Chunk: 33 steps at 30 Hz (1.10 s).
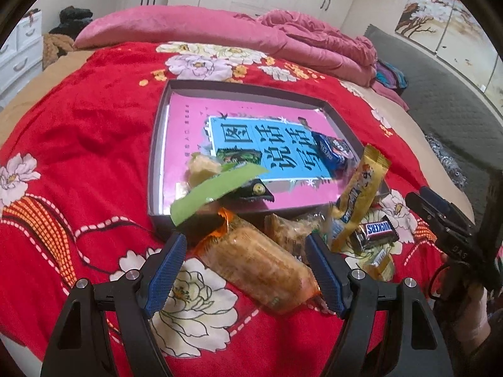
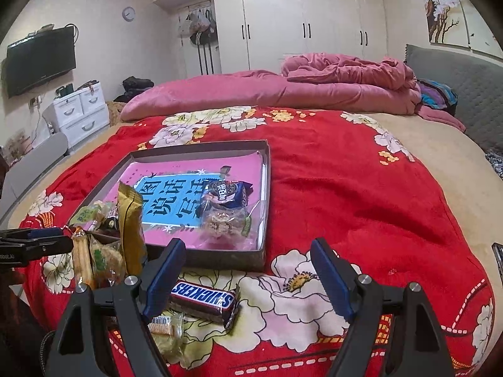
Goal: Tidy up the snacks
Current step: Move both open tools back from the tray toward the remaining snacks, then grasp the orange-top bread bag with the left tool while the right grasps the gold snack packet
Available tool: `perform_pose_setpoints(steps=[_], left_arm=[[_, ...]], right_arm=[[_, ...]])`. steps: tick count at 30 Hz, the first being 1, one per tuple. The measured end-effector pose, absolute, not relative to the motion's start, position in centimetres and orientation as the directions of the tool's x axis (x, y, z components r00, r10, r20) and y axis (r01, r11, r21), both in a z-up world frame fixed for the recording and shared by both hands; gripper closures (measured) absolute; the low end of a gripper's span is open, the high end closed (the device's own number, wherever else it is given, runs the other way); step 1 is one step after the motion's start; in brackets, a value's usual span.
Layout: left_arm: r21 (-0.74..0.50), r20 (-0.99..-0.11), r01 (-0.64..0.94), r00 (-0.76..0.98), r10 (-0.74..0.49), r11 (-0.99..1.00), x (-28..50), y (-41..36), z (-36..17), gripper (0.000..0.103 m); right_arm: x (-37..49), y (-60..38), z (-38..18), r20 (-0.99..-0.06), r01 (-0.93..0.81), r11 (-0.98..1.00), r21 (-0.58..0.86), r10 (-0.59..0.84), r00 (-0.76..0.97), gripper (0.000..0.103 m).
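Observation:
A shallow grey tray (image 1: 156,144) (image 2: 267,188) with a pink and blue cover inside lies on the red floral blanket. In it are a blue Oreo pack (image 1: 330,149) (image 2: 226,193), a green packet (image 1: 220,185) and a clear-wrapped pastry (image 2: 223,223). My left gripper (image 1: 246,245) is open, and an orange cracker packet (image 1: 261,270) lies on the blanket between its fingers, untouched by the pads. A gold packet (image 1: 361,194) (image 2: 130,220) leans against the tray's near wall. My right gripper (image 2: 248,248) is open above a Snickers bar (image 2: 204,298) (image 1: 374,231).
A small pale packet (image 2: 166,326) lies under the right gripper's left finger. A folded pink quilt (image 2: 283,94) lies across the far side of the bed. A grey headboard (image 2: 465,88) is on the right, with white wardrobes (image 2: 298,15) behind and drawers (image 2: 81,113) on the left.

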<state>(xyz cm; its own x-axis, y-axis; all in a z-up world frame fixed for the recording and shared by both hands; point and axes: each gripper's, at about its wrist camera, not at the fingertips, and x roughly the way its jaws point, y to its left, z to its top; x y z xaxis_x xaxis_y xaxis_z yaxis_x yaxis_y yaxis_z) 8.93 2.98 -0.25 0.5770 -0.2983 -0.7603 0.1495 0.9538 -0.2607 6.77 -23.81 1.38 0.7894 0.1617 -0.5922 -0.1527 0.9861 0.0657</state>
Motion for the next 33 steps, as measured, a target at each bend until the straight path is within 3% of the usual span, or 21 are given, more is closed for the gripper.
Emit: perform_pose_setpoints(steps=[18,33], left_arm=[[-0.283,-0.793,0.146,0.52,-0.317,0.948,8.6,2.3,-1.9,0.024],[-0.462,-0.782,0.022,0.462,-0.419,0.886,10.3,4.4,-4.1,0.024]], right_arm=[[5.6,-20.0,0.1,-0.629,-0.271,0.96,0.07,0.253,0.735,0.022],[6.4,-17.0,-0.6,-0.659,-0.333,0.935,0.121,0.326,0.677,0.022]])
